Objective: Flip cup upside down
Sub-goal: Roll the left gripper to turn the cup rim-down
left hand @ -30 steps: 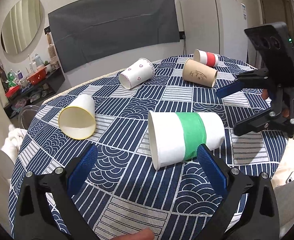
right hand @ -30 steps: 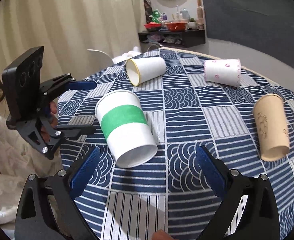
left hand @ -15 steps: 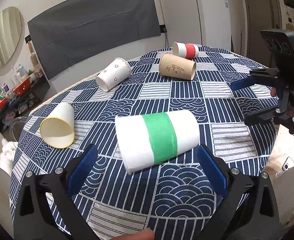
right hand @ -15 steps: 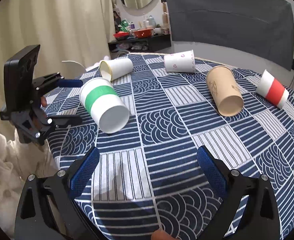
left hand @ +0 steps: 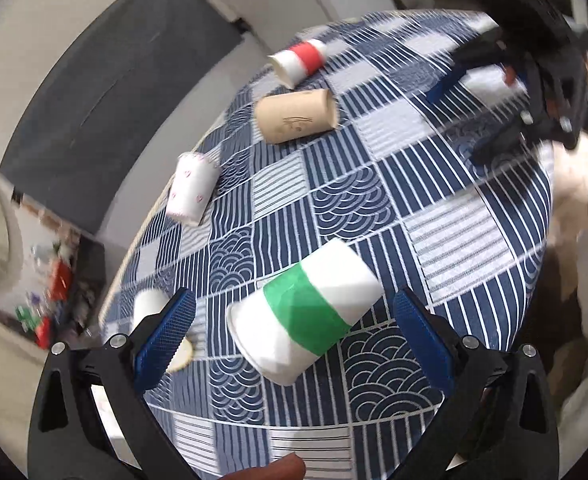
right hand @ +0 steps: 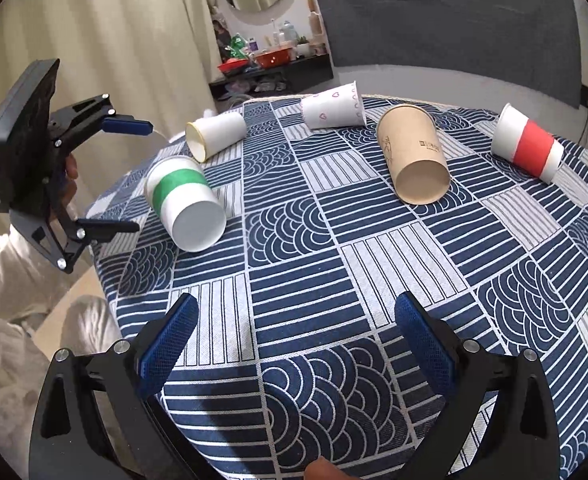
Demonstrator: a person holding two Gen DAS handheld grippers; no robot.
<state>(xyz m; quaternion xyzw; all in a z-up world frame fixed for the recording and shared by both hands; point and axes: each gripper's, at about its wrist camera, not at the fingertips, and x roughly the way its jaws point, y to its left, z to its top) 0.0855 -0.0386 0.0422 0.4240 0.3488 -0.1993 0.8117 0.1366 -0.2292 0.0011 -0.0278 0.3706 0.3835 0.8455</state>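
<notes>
— On the round table's blue patterned cloth (right hand: pixel 334 240), where does the green-banded cup (left hand: pixel 304 314) lie?

— On its side near the cloth's edge, its open mouth facing the left wrist camera and its closed base pointing away across the table. From the right wrist camera the same cup (right hand: pixel 184 202) shows its base end.

— And the left gripper (left hand: pixel 294 326)?

— Its two blue pads are spread wide, one on each side of the cup, and neither touches it. The cup sits between them, slightly ahead of the tips. In the right wrist view the left gripper (right hand: pixel 128 174) hangs just off the table's edge beside the cup, jaws apart, one finger high and one low.

— The right gripper (right hand: pixel 292 338)?

— Also wide, holding nothing, above bare cloth and well apart from the green cup. From the left camera it (left hand: pixel 466 116) appears blurred at the far side of the table.

— Other cups?

— Four, all lying on their sides: a yellow-rimmed white cup (right hand: pixel 216 136) just beyond the green one, a heart-print cup (right hand: pixel 334 106), a brown cup (right hand: pixel 412 154) and a red-banded cup (right hand: pixel 528 144) farther off.
</notes>
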